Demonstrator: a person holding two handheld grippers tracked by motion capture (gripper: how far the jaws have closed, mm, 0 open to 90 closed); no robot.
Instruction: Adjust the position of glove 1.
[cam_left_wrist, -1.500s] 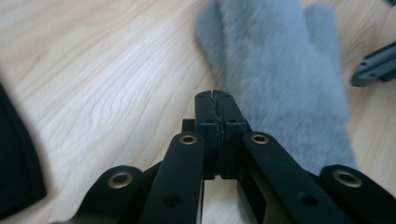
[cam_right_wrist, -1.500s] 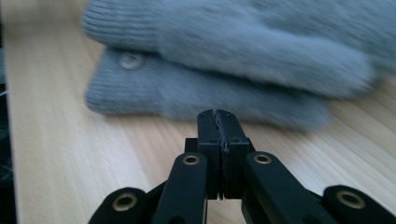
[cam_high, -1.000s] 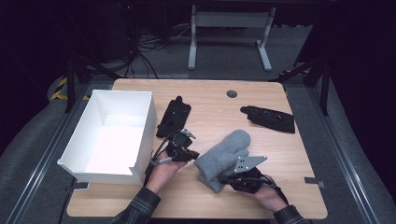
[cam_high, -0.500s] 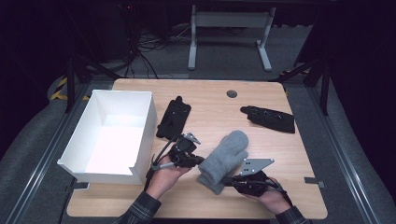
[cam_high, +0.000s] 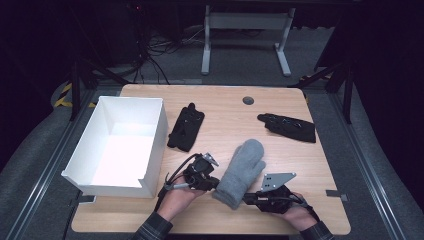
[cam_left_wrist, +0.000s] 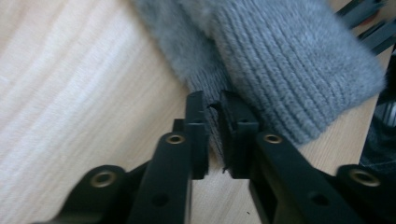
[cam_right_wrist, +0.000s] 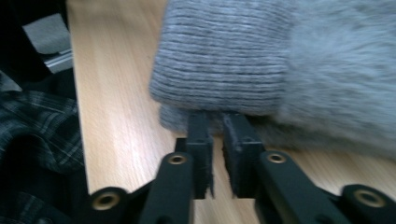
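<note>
A grey knitted mitten lies slanted on the wooden table, its cuff toward the front edge. My left gripper meets the cuff's left side and my right gripper its front right. In the left gripper view the jaws have just been opening: a narrow gap shows, with the thin edge of the mitten between the tips, unpressed. In the right gripper view the jaws have also just been opening, their tips at the lower edge of the ribbed cuff.
A white open box stands at the table's left. Beside it lies a black glove, and a second black glove lies at the right rear. A round cable hole sits near the back edge.
Both pairs of jaws have parted slightly from shut. The left hand has shifted a little toward the mitten's cuff. The mitten has settled flatter on the table.
</note>
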